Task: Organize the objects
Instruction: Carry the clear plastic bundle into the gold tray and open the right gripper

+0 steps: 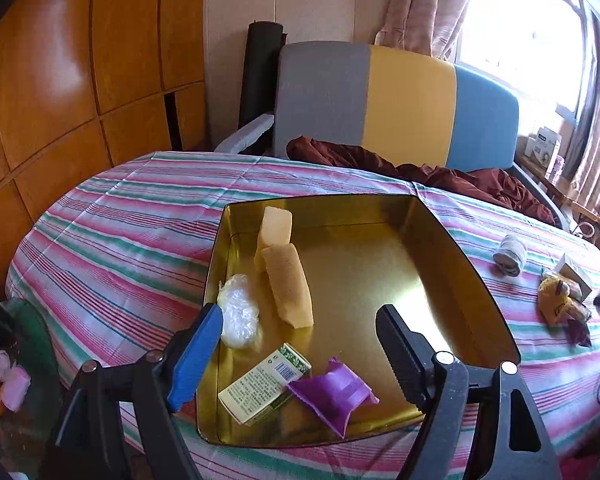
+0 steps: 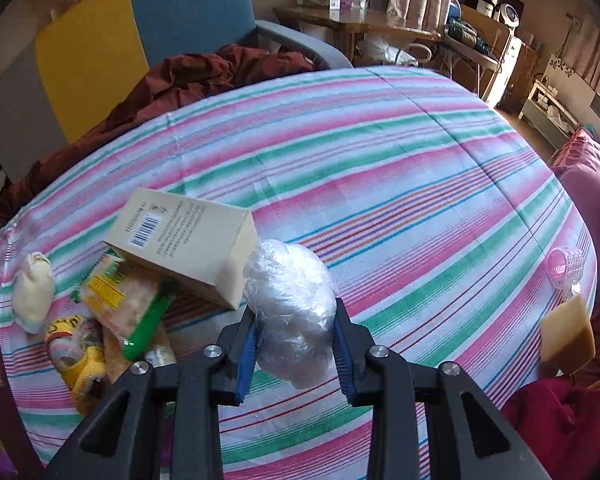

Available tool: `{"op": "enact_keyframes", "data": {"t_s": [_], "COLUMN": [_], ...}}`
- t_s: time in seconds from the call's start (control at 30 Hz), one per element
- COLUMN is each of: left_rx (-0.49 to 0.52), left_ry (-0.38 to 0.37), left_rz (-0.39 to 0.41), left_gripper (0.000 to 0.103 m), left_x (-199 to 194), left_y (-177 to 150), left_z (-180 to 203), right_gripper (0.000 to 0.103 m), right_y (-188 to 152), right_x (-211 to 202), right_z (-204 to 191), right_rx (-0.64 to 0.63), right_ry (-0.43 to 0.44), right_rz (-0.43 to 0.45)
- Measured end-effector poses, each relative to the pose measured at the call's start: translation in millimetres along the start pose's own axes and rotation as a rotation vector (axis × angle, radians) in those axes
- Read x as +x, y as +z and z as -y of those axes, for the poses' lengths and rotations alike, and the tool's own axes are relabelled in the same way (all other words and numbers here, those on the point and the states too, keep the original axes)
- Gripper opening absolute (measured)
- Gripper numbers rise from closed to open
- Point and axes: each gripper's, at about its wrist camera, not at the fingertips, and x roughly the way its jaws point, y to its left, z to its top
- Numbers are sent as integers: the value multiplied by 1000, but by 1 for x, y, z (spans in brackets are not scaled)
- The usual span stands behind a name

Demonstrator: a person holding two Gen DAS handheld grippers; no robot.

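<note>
Right gripper (image 2: 296,344) is clamping a crumpled plastic ball (image 2: 290,308) between both fingers, holding it above the striped sheet (image 2: 400,168), just beside the cardboard box (image 2: 188,240) and snack pile. Left gripper (image 1: 300,344) is hanging over the gold tin (image 1: 380,264) with fingers apart, gripping nothing. The tin is already holding a similar plastic ball (image 1: 239,312), two sponges (image 1: 288,280), a small carton (image 1: 264,384) and a purple packet (image 1: 334,394). Best move, likely: keeping the squeeze light, carrying the ball over the rim, releasing low onto bare tin floor.
</note>
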Motion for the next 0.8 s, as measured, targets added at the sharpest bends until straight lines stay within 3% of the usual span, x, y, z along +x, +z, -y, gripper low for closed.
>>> {"op": "enact_keyframes", "data": {"t_s": [0.2,0.4,0.6,0.7,0.8], "left_rx": [-34,-122,-200,-231,-253], "left_ry": [0,38,94,103,106], "left_rz": [6,31,24,11,4], "left_gripper": [80,83,87,87,87], "left_x": [-3,-9,-14,-14,-15], "left_y": [-5,-3,-9,-14,-20], "left_z": [-14,-45,-77,-90,-99], "right_gripper": [33,33,33,33,33], "right_y": [6,-6,-65,-108,-145], "right_x": [-57,-118,-127,-121,-100], "right_z": [-43,-153,-288,-347,-387], "right_rx": [-70,-324,-608,-742,-837], "right_ry": [132,378,578,616,596], "right_rz": [121,180,64,-12,-101]}}
